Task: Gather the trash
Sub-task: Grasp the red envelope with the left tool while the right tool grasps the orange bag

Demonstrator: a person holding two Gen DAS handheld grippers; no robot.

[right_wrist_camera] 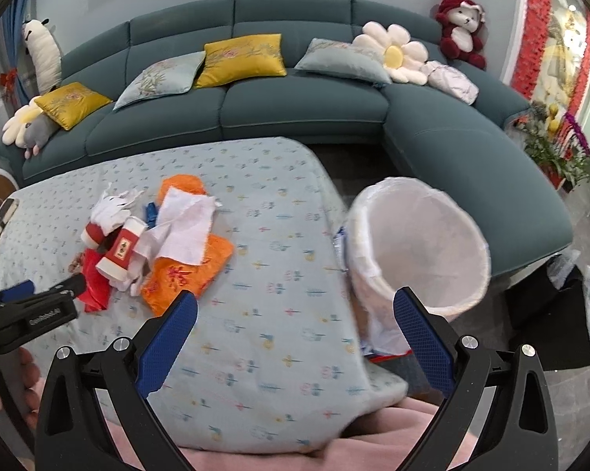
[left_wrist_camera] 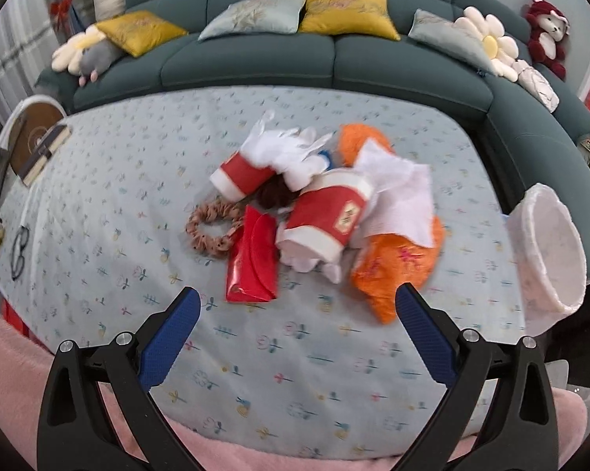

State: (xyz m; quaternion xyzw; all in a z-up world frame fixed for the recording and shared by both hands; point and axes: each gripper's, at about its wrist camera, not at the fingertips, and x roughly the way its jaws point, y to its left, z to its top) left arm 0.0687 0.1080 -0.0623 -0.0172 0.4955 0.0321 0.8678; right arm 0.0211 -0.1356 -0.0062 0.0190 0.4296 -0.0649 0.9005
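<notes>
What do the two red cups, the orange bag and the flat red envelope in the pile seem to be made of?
The two red cups look like paper: matte walls, white rims. The orange bag seems thin plastic, crinkled with a slight sheen, though blur leaves it open. The red envelope looks like glossy coated paper; light glints along its flap.

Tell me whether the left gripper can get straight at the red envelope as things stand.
Probably yes. The left gripper is open and empty, and the red envelope lies flat at the near edge of the pile, just beyond the fingertips. Only bare tablecloth lies between; the paper cup sits beside it, not on top.
</notes>
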